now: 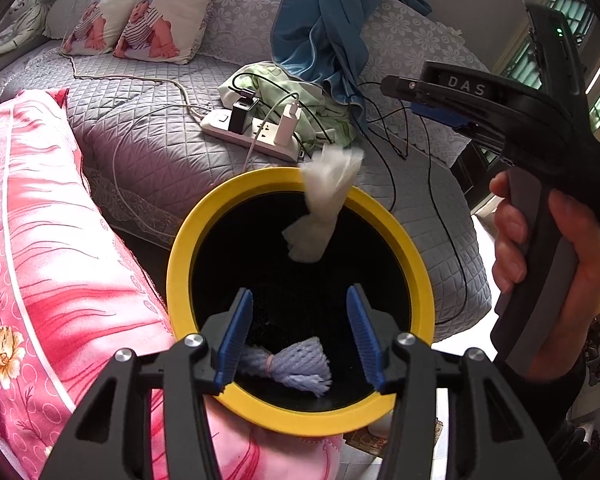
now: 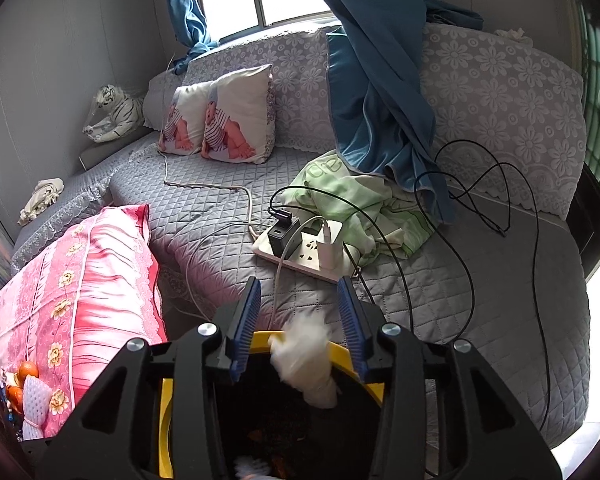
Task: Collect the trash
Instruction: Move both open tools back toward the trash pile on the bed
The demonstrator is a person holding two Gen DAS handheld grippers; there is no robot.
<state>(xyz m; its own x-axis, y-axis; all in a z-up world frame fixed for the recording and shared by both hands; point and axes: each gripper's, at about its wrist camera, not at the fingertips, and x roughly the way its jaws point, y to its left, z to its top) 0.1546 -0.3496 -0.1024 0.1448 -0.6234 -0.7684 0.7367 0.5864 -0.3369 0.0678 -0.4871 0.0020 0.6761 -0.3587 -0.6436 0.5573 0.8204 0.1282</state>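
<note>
Left wrist view: a pink pillow (image 1: 52, 264) lies at left, touching a yellow-rimmed bin (image 1: 180, 240). The left gripper (image 1: 300, 334) hangs over it, jaws open and empty. Inside lies a bluish foam net (image 1: 296, 368); a white tissue wad (image 1: 320, 208) is in mid-air above the opening. The right gripper (image 2: 298, 324) is open too. More trash likely remains. Cables and a power strip (image 1: 248, 132) clutter the grey sofa (image 1: 148, 148) beyond.

Motion-blurred: white tissue wad (image 2: 306, 364) at lower centre of right wrist view. Hidden under black gripper frame: most of yellow-rimmed bin (image 2: 165, 420). Cut by lower-left edge: oranges (image 2: 22, 380). Bin interior (image 1: 300, 280) too dark.
</note>
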